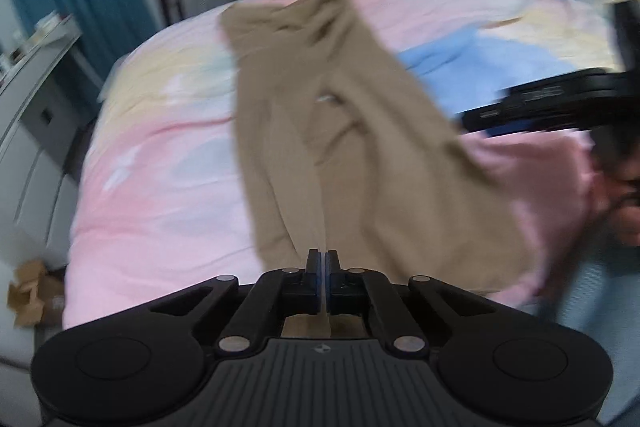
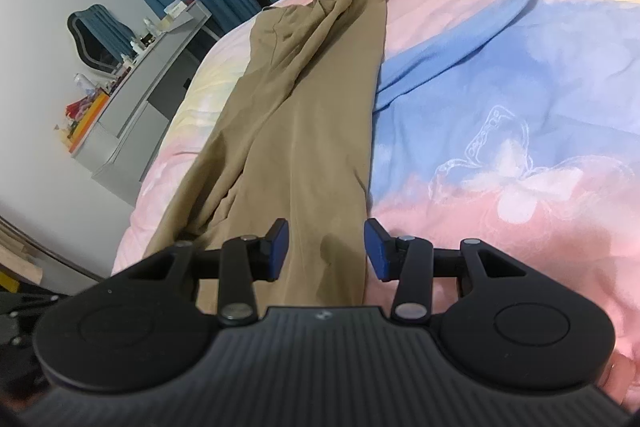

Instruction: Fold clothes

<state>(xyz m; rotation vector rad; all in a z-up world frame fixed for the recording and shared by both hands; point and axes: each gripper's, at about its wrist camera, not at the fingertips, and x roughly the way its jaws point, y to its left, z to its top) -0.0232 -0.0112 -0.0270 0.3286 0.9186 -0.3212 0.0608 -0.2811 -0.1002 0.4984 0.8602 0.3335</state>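
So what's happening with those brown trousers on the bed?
A person is folding clothes with a gripper tool in each hand. The tan trousers lie stretched out on the pink and blue bedspread. The left gripper is shut on the near end of the trousers. The right gripper is open, with its fingers either side of the cloth, not pinching it yet. No fold is made so far.
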